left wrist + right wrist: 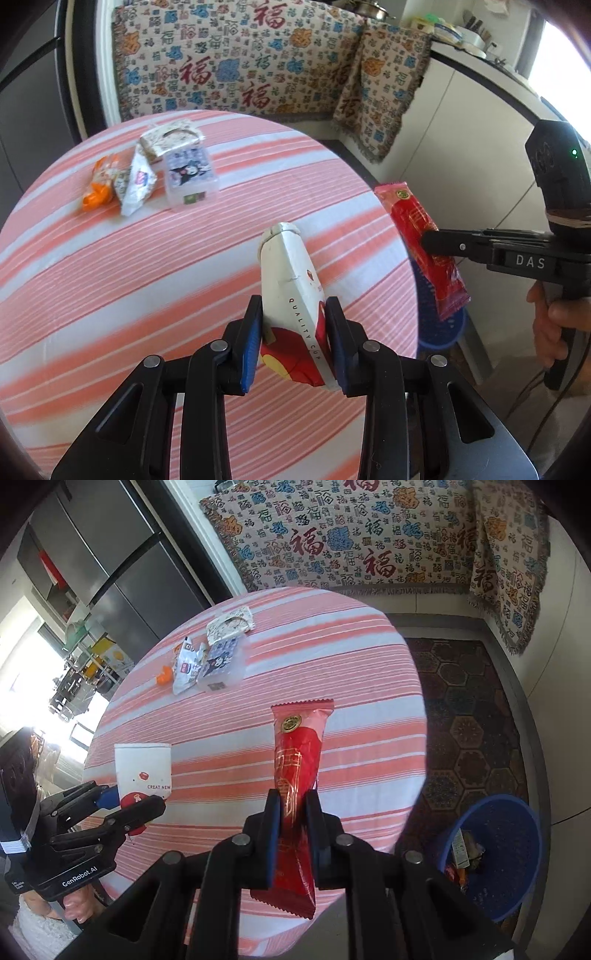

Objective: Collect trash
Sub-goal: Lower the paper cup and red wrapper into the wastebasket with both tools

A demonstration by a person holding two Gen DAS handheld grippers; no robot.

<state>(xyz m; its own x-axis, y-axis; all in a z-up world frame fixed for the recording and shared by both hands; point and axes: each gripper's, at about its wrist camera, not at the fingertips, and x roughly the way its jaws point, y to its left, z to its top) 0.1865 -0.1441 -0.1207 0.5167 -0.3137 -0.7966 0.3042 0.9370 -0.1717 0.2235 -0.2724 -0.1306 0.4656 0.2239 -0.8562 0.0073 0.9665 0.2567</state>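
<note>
My left gripper (293,339) is shut on a flattened white and red paper cup (291,288), held up over the striped round table (147,277). That cup (143,768) and the left gripper (127,805) also show at the left of the right wrist view. My right gripper (293,830) is shut on a long red snack wrapper (297,775), lifted above the table (369,738). From the left wrist view the wrapper (424,251) hangs from the right gripper (428,242) past the table's right edge. A blue bin (495,853) with some trash in it stands on the floor, lower right.
A pile of leftover packets lies at the table's far side: an orange wrapper (99,184), a white packet (136,184), a clear plastic box (190,177) and a patterned pouch (171,138). A cloth-covered bench (240,62) runs behind; a patterned rug (465,720) covers the floor.
</note>
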